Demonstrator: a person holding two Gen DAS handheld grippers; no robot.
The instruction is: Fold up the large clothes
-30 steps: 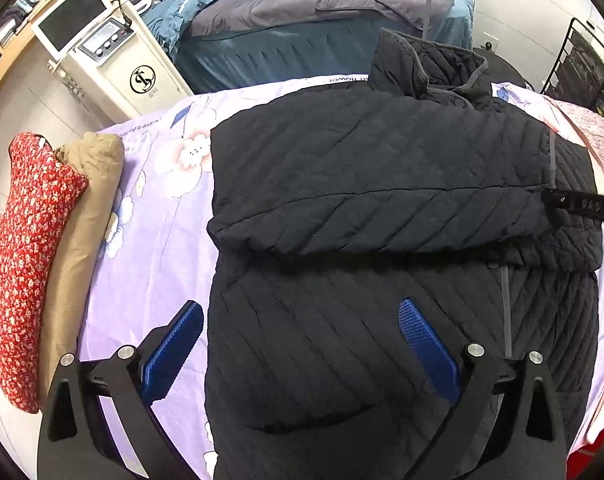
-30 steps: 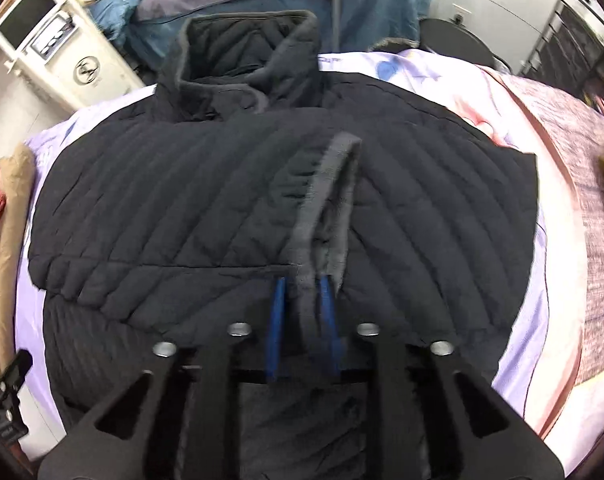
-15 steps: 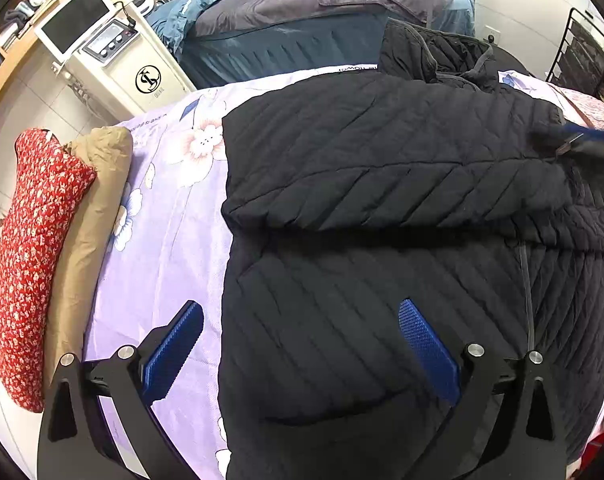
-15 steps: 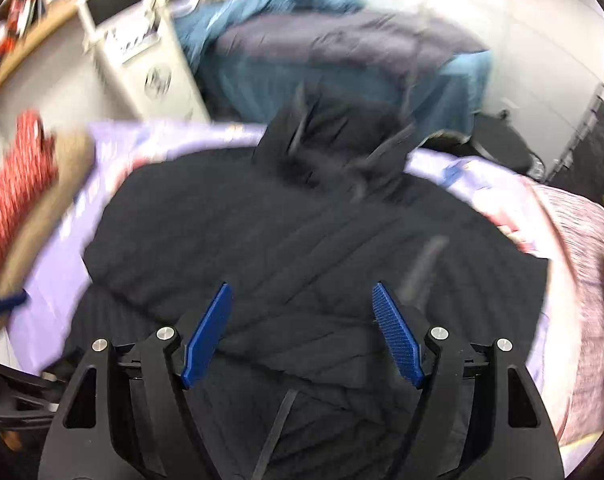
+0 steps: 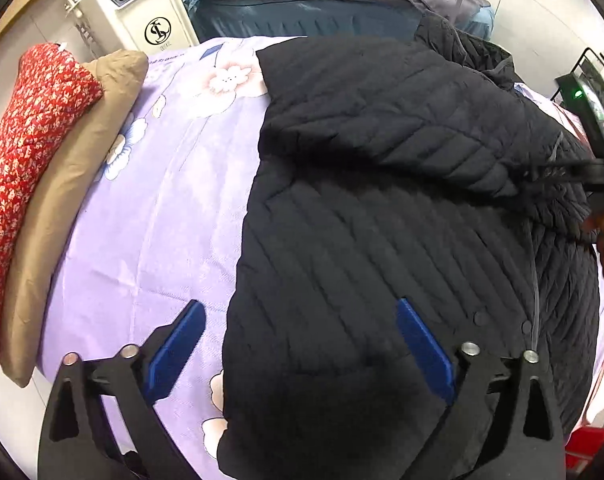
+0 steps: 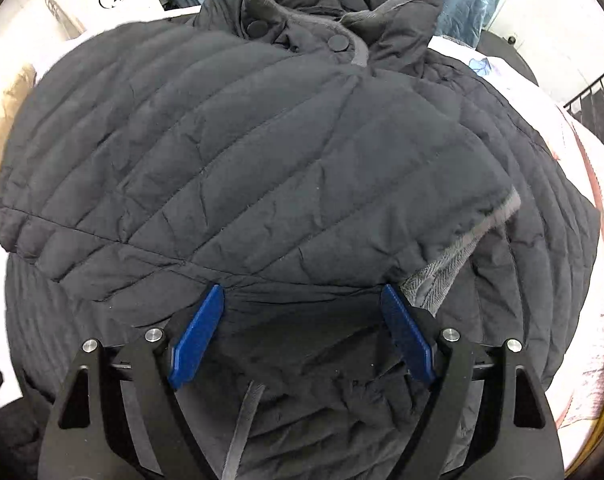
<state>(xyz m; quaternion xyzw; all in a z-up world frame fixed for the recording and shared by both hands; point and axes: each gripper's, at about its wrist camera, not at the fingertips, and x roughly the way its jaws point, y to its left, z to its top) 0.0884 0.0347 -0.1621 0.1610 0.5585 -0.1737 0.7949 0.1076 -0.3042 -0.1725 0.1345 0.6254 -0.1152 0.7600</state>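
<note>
A black quilted jacket (image 5: 382, 220) lies flat on the bed with its collar (image 6: 322, 12) at the far end. One sleeve is folded across the chest, and its grey-lined cuff (image 6: 462, 248) lies to the right. My left gripper (image 5: 298, 306) hangs over the jacket's lower left edge. One finger is above the sheet and one above the jacket; its wide jaws are closing a little and grip nothing. My right gripper (image 6: 302, 290) hovers just below the folded sleeve. Its jaws are opening, and only flat jacket lies under them.
The purple floral sheet (image 5: 162, 200) shows left of the jacket. A tan pillow (image 5: 74, 184) and a red floral cushion (image 5: 22, 160) lie along its left edge. A white machine (image 5: 142, 12) and a second bed (image 5: 322, 0) stand beyond. A black rack (image 5: 594, 80) is at right.
My right gripper let go of the sleeve cuff, opened wide and dropped toward the jacket; the sleeve now rests across the chest. The left gripper moved left and lower.
</note>
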